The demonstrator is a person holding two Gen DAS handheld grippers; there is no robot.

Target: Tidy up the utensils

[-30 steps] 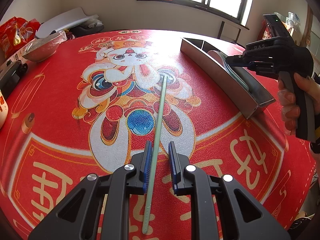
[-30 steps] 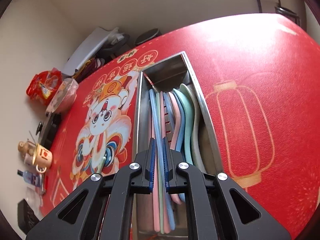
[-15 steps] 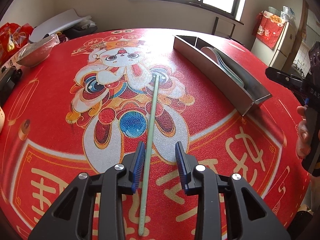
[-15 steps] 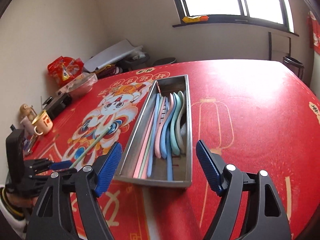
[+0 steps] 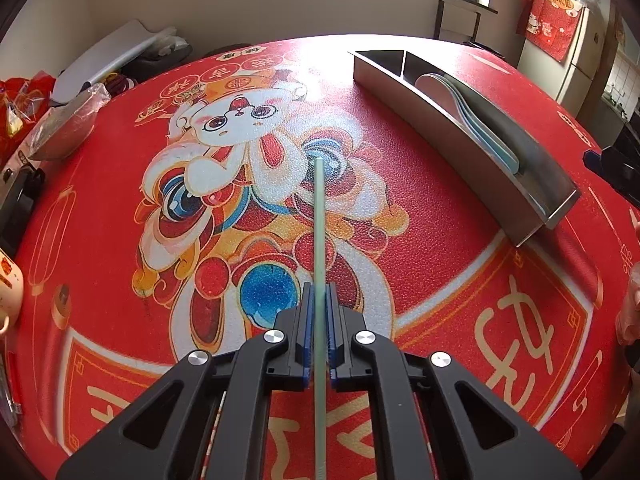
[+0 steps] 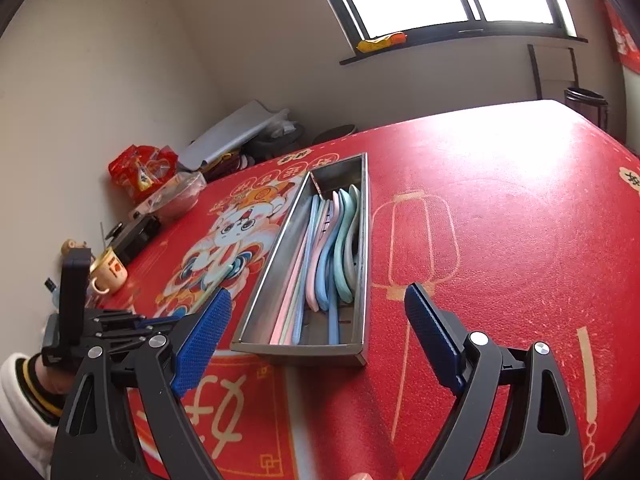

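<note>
Left claw has just closed on the green chopstick

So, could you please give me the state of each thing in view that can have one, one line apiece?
left gripper: just closed, shut on the green chopstick.
green chopstick: clamped, its far length over the red mat.
right gripper: just opened, nothing between the jaws.
metal tray: on the mat, long compartment filled with pastel utensils, small far compartment looks empty.
mug: upright at the table edge.
</note>
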